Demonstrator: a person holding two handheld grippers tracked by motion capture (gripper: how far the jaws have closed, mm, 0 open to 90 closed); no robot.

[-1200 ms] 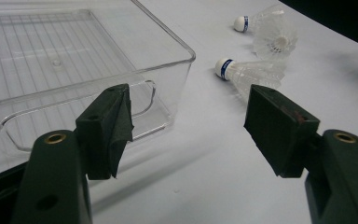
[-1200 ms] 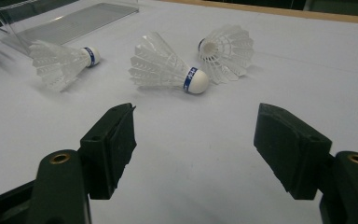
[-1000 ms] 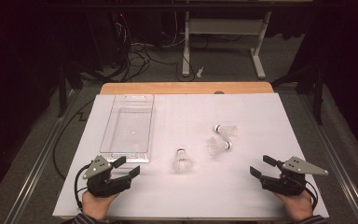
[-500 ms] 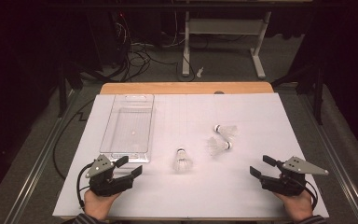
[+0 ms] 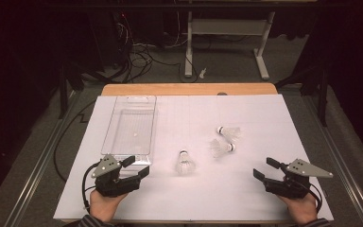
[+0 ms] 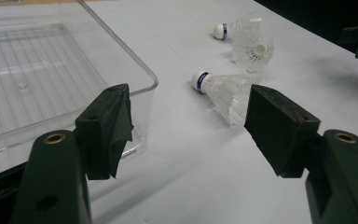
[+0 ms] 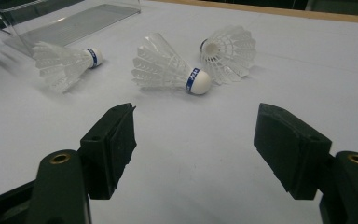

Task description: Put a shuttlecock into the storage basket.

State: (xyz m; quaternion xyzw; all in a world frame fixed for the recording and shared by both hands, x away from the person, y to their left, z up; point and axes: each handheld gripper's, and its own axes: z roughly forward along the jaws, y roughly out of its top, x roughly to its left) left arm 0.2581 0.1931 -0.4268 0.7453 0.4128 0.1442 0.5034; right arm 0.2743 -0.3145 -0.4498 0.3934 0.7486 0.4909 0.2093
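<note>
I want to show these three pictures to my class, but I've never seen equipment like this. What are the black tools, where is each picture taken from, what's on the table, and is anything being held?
A person sits at a table with a hand-held claw in each hand: the left claw and the right claw. One picture looks down from above. The other two come from cameras riding on each claw, looking out between its two black jaws. On the white table cover lie three shuttlecocks: one alone in the middle, and two side by side. A clear plastic tray sits at the left with nothing in it. Both claws are open and hold nothing.

white shuttlecocks [image 7: 170, 70] with blue bands, clear tray [image 5: 130, 124], white table [image 5: 264, 189]
</note>
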